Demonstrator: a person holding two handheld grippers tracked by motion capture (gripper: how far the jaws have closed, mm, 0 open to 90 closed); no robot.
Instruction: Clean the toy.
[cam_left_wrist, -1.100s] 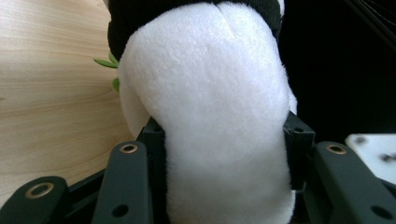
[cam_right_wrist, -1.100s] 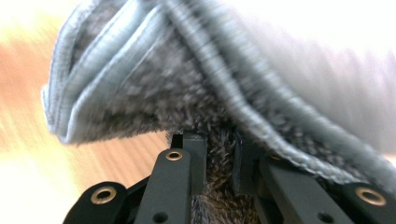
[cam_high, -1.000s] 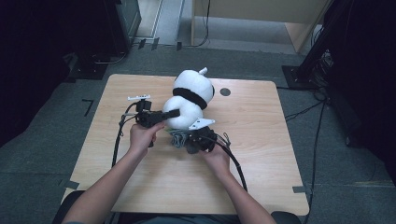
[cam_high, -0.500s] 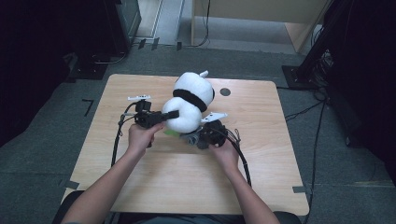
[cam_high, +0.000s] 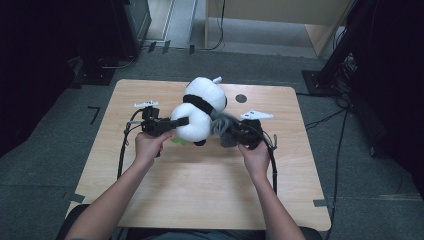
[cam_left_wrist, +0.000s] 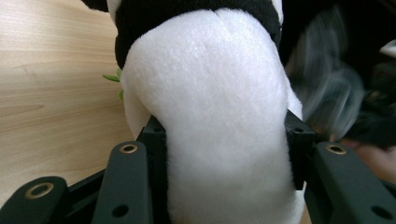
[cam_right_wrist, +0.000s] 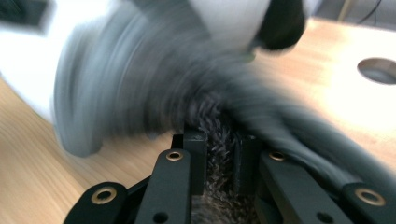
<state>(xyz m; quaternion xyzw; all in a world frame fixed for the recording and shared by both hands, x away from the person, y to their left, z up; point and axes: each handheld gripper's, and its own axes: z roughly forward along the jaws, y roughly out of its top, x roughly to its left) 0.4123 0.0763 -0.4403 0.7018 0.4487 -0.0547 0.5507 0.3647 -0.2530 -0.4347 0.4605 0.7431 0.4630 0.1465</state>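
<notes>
1. The panda plush (cam_high: 197, 107) lies on the far half of the wooden table (cam_high: 200, 200), its white body toward me and its head pointing away, with a black band across its middle.
2. I have the left gripper (cam_high: 175, 123) on the plush's near-left side; in the left gripper view its black jaws squeeze the white body from both sides, the fur bulging between them.
3. A grey knitted cloth (cam_high: 220, 125) hangs at the plush's right side, running from the plush toward my right gripper (cam_high: 231, 134). It is motion-blurred, so I cannot tell what kind of garment it is.
4. In the right gripper view my right jaws stand close together, pinching a fold of that grey cloth (cam_right_wrist: 219, 154) between the pads.
5. A small green bit (cam_high: 176, 141) peeks out on the table under the plush's near-left edge.
6. To the right of the plush's head, a round dark hole (cam_high: 241, 98) sits in the tabletop.
7. A black cable (cam_high: 122, 150) trails back from the left gripper toward me.
</notes>
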